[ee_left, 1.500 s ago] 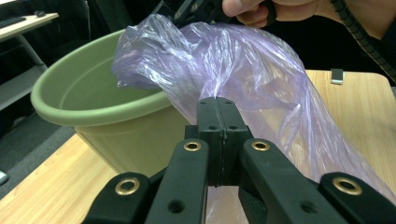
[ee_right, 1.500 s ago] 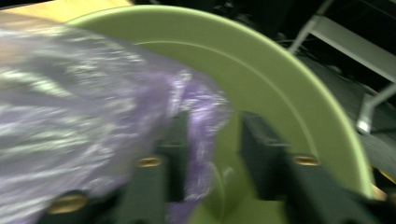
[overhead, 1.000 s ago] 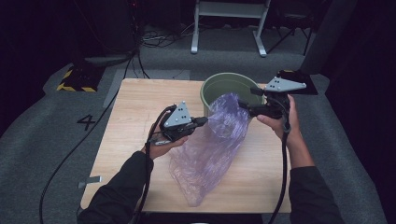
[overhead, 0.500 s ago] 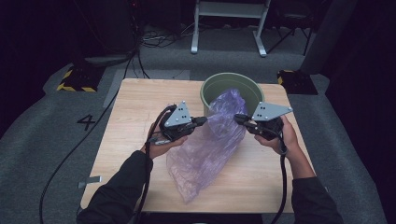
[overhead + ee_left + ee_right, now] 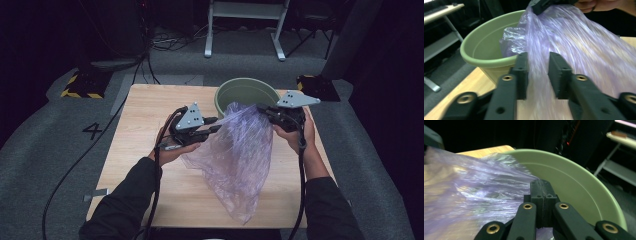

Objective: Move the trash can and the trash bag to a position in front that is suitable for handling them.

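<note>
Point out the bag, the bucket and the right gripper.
bag (image 5: 240, 150): high view, middle of the purple film.
bucket (image 5: 235, 90): high view, inner wall at the far rim.
right gripper (image 5: 543, 188): right gripper view, where the closed fingertips pinch the bag's edge.

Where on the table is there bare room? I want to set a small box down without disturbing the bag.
The table's left strip, between its left edge and the left hand-held gripper, is bare. So is the near left corner beside the purple bag. The far right is crowded: green tub, bag mouth and right hand-held gripper.

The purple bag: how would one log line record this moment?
right gripper: shut on purple bag | left gripper: jaws opening, bag between | green tub: behind bag
</note>
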The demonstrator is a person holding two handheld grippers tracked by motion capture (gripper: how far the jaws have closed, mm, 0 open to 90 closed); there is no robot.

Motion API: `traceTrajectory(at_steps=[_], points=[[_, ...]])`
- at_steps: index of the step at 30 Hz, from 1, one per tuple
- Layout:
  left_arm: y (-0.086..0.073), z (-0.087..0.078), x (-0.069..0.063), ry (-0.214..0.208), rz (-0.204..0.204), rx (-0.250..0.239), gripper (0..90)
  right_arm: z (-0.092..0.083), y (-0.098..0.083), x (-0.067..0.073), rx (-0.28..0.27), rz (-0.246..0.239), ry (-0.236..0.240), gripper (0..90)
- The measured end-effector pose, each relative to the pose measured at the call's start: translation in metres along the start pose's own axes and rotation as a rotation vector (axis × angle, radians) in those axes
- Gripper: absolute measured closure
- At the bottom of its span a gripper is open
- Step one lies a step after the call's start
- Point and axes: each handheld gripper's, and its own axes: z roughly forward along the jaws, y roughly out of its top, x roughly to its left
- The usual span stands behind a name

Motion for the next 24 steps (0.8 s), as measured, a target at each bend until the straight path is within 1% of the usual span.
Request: traceTrajectory(at_steps=[1,2,3,4,5,7,8,9,10,12,14,15,16,17,18,19,20,21,22,23,24], points=[[-0.001,-0.001,0.001,-0.017,-0.011,-0.006,65.8,0.002,-0.001,-0.004,0.007,0.014,-0.010,90.0],[-0.001,-0.002,0.001,-0.037,-0.018,-0.006,61.0,0.004,-0.002,-0.008,0.013,0.033,-0.019,90.0],[-0.001,-0.002,0.001,-0.062,-0.026,-0.002,54.1,0.005,-0.004,-0.013,0.016,0.052,-0.023,90.0],[-0.002,-0.003,0.001,-0.078,-0.031,0.000,49.8,0.006,-0.005,-0.016,0.022,0.074,-0.034,90.0],[-0.003,-0.003,0.000,-0.086,-0.034,-0.001,45.7,0.007,-0.007,-0.020,0.026,0.094,-0.042,90.0],[-0.005,-0.002,0.000,-0.122,-0.055,0.005,38.5,0.008,-0.010,-0.026,0.036,0.134,-0.057,90.0],[-0.007,-0.001,-0.001,-0.133,-0.064,0.007,35.5,0.009,-0.011,-0.029,0.046,0.143,-0.076,90.0],[-0.008,0.000,-0.001,-0.149,-0.064,0.011,33.4,0.009,-0.012,-0.031,0.053,0.152,-0.085,90.0],[-0.010,0.001,-0.001,-0.163,-0.072,0.025,32.5,0.010,-0.014,-0.032,0.055,0.162,-0.087,90.0],[-0.013,0.004,-0.001,-0.175,-0.092,0.035,23.0,0.012,-0.015,-0.034,0.072,0.163,-0.103,90.0],[-0.017,0.008,0.000,-0.196,-0.115,0.043,22.5,0.014,-0.015,-0.035,0.089,0.164,-0.116,90.0],[-0.019,0.009,0.000,-0.196,-0.117,0.048,21.8,0.015,-0.015,-0.036,0.092,0.166,-0.117,90.0],[-0.021,0.012,0.000,-0.202,-0.121,0.057,22.4,0.015,-0.014,-0.036,0.088,0.168,-0.111,89.4],[-0.023,0.016,-0.002,-0.195,-0.121,0.074,25.1,0.015,-0.014,-0.036,0.084,0.163,-0.104,87.3],[-0.024,0.017,-0.003,-0.180,-0.108,0.086,29.0,0.015,-0.013,-0.035,0.085,0.160,-0.104,84.2],[-0.025,0.020,-0.005,-0.165,-0.093,0.103,34.3,0.016,-0.012,-0.034,0.085,0.159,-0.109,81.1],[-0.027,0.022,-0.006,-0.157,-0.089,0.115,41.8,0.016,-0.012,-0.034,0.083,0.163,-0.110,76.5],[-0.028,0.025,-0.006,-0.144,-0.083,0.122,47.5,0.015,-0.012,-0.033,0.079,0.169,-0.095,74.1],[-0.028,0.026,-0.007,-0.137,-0.077,0.131,55.0,0.015,-0.012,-0.033,0.078,0.166,-0.082,68.6],[-0.029,0.028,-0.007,-0.127,-0.064,0.132,62.3,0.015,-0.011,-0.032,0.081,0.165,-0.082,61.8],[-0.029,0.028,-0.007,-0.119,-0.057,0.128,68.7,0.014,-0.010,-0.031,0.084,0.161,-0.074,52.9]])
